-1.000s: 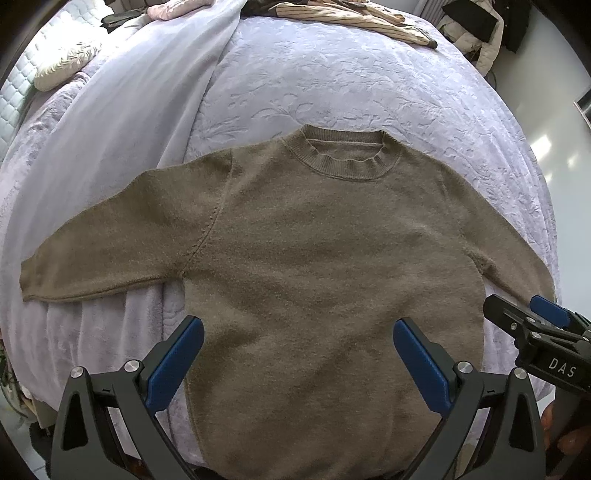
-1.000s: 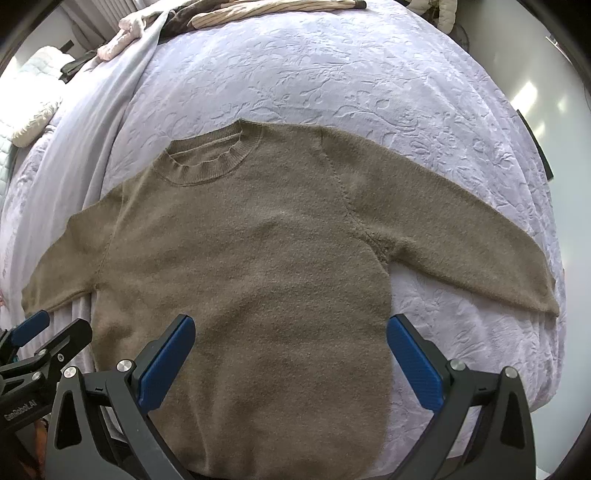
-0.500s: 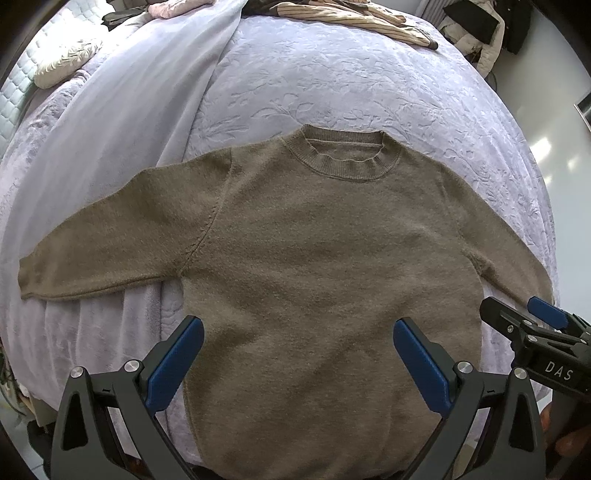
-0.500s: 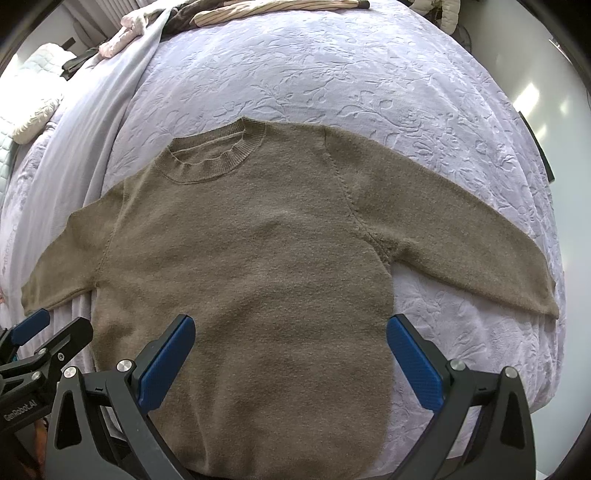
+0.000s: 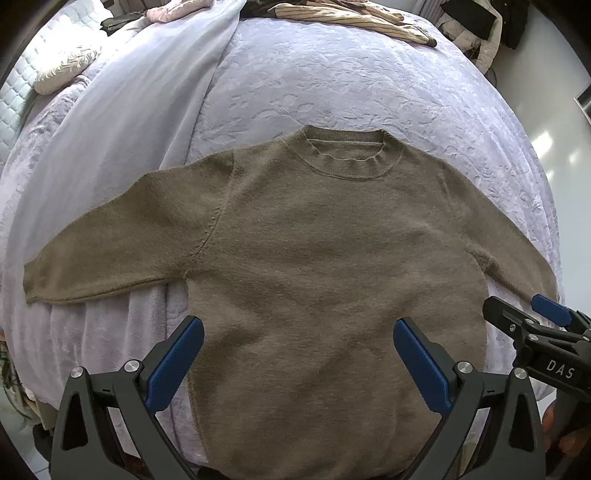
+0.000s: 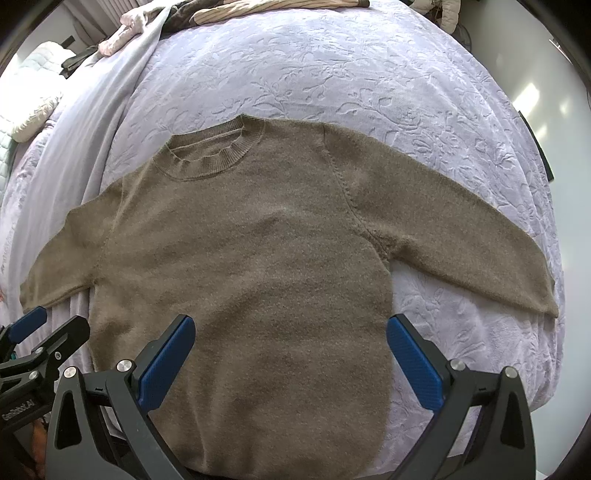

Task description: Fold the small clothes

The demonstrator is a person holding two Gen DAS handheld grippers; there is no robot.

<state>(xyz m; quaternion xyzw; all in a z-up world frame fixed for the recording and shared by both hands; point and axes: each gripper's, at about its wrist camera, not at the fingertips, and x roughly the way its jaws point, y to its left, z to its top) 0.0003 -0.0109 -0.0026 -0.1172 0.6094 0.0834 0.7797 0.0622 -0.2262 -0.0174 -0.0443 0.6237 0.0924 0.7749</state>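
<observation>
An olive-brown knit sweater (image 5: 314, 251) lies flat and face up on the bed, collar (image 5: 347, 158) away from me, both sleeves spread out to the sides. It also shows in the right wrist view (image 6: 258, 251). My left gripper (image 5: 295, 332) is open and empty, held above the sweater's lower body. My right gripper (image 6: 291, 328) is open and empty, also above the lower body. The right gripper also shows at the right edge of the left wrist view (image 5: 532, 321). The left gripper shows at the left edge of the right wrist view (image 6: 40, 332). The hem is hidden behind the grippers.
The bed has a lilac embossed cover (image 6: 369, 74) and a pale blue sheet (image 5: 147, 110) along its left side. A cream pillow (image 5: 62, 70) lies far left. Striped and pink clothes (image 5: 351, 14) lie at the far end. The floor (image 5: 554, 122) shows to the right.
Both grippers have drifted slightly; the sweater sits a little lower in both views. Nothing was taken hold of and the jaws stay open.
</observation>
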